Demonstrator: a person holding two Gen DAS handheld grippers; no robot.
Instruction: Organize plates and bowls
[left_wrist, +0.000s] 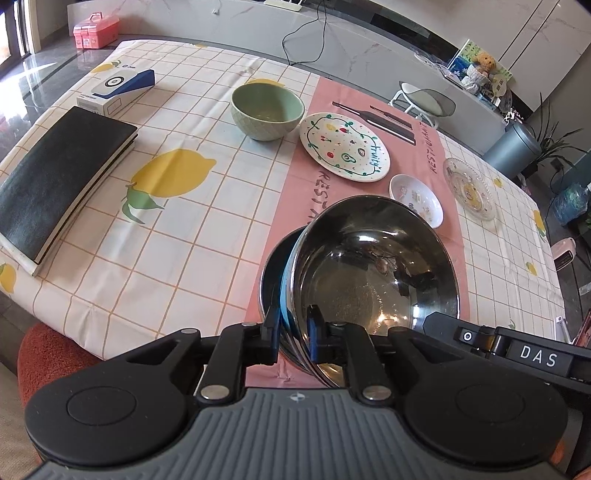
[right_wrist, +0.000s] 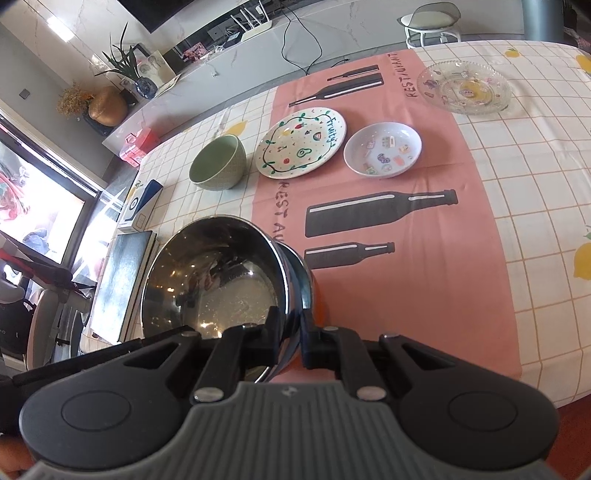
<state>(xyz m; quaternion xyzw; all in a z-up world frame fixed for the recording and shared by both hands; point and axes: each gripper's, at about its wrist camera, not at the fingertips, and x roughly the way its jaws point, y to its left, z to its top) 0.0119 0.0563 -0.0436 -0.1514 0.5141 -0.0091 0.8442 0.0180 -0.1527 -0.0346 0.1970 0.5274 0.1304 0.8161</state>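
Two close wrist views, shared table (left_wrist: 192, 236)

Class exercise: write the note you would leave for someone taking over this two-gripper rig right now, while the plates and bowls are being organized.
Left gripper: jaws shut on the rim of the steel bowl.
Right gripper: jaws shut on the opposite rim; the bowl is tilted, held by both.
On the table: green bowl, fruit-print plate, small white dish, glass plate, all separate.
Done: nothing stacked yet.
Left: set the steel bowl down, then group bowls and plates.
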